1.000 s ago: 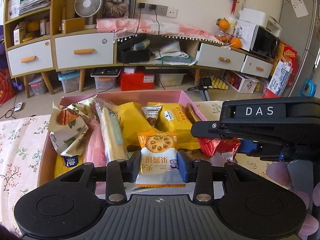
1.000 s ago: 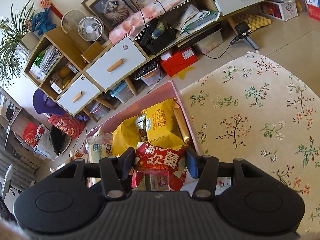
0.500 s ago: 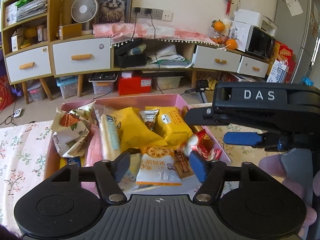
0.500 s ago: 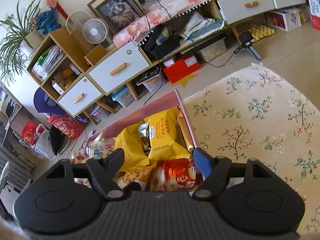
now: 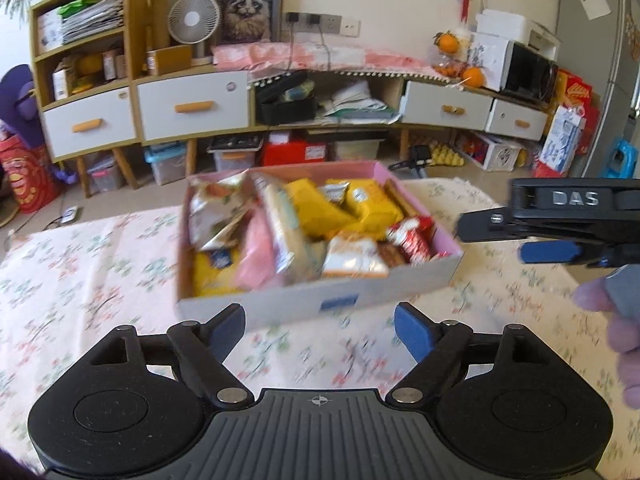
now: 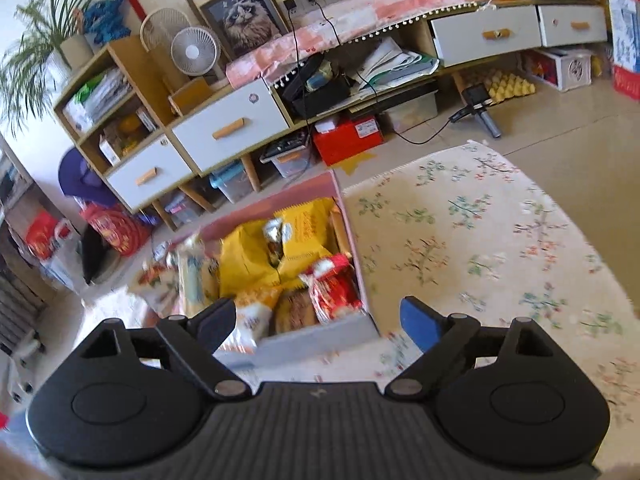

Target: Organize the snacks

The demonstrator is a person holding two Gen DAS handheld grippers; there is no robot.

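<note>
The snacks (image 5: 320, 236) are heaped together in the pink box (image 5: 404, 276) on the cloth-covered worktop (image 5: 80, 272), apparently so they are kept in one place. The left gripper (image 5: 320, 322) and right gripper (image 6: 316, 320) have just been opened wide; nothing is held. The box lies just ahead of both, untouched.

Motion blur smeared the snack packets (image 5: 316, 236) and their print beyond reading; the frame edge cut off the right gripper (image 5: 492, 226).
</note>
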